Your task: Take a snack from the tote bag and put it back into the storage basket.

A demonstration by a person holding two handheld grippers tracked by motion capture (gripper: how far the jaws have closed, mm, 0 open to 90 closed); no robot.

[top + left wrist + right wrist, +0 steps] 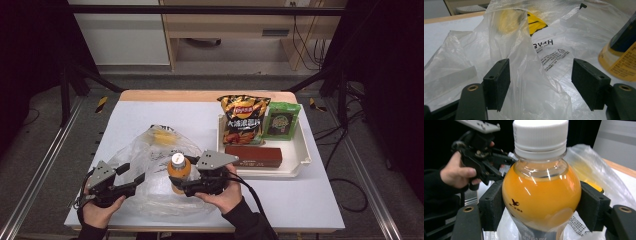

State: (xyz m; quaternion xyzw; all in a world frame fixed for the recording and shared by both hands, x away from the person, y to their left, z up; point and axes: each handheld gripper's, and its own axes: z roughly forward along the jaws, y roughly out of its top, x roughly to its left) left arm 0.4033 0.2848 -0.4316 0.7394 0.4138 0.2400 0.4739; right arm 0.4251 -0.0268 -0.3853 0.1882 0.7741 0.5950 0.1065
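A clear plastic bag [145,155] lies crumpled on the white table, with something yellow [161,135] inside its far end. My left gripper [132,173] is at the bag's left side. In the left gripper view its jaws stand wide apart [541,75], and a raised fold of the bag [524,50] runs up between them without being pinched. My right gripper [541,202] is shut on an orange juice bottle [541,190] with a white cap, held upright over the bag [179,169]. Both pads press on the bottle's shoulder.
A white tray [301,159] at the right holds a chips bag [243,120], a green packet [282,120] and a brown box [253,156]. The table's front edge is close behind both hands. Black frame bars stand at both sides.
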